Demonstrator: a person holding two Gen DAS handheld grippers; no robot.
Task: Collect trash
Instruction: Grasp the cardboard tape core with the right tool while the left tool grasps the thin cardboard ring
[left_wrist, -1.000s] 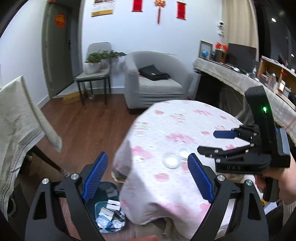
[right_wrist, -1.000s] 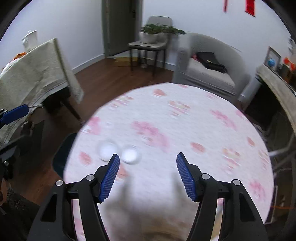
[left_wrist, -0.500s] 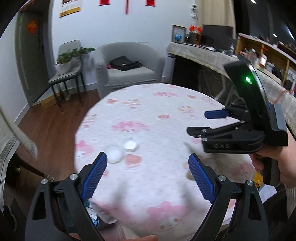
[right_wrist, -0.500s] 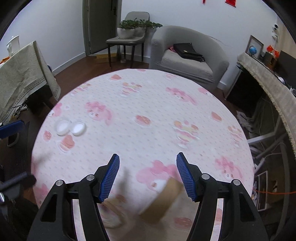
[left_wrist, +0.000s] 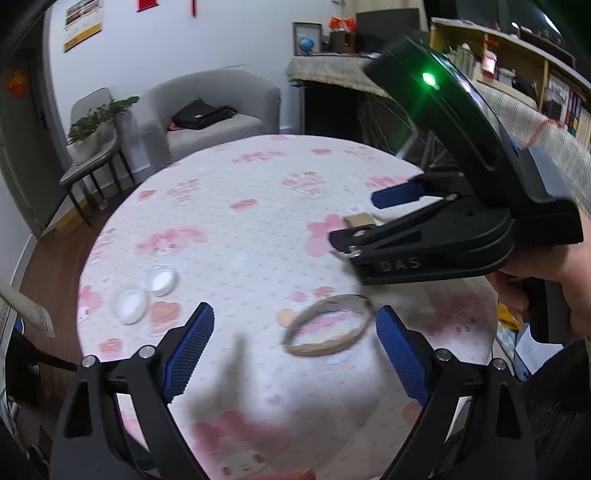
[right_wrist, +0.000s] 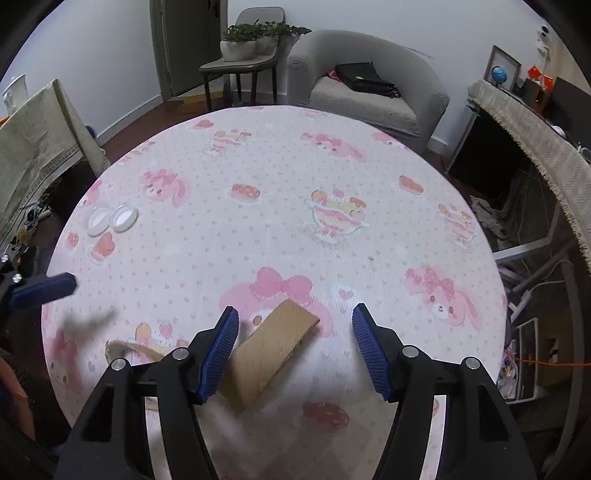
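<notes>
Both grippers now over the table's near edge

Left gripper (left_wrist: 295, 350) gapes empty above the cardboard ring (left_wrist: 327, 323), newly in view; right gripper (right_wrist: 293, 347), open, straddles the flat cardboard piece (right_wrist: 273, 350), nearer than before.

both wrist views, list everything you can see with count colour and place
table: one, round, white cloth with pink cartoon prints, centre
round lids: two, clear-white, side by side near the table's left edge
cardboard ring: one, tan, flat on the cloth between the left gripper's fingers
cardboard piece: one, brown, folded, on the cloth between the right gripper's fingers
armchair: one, grey, behind the table
bag: one, black, on the armchair seat
chair: one, grey, by the door, holding a potted plant
left gripper: black with blue pads, open, over the ring
right gripper: black with blue pads, open, over the cardboard piece
hand: one, holding the right gripper's handle
</notes>
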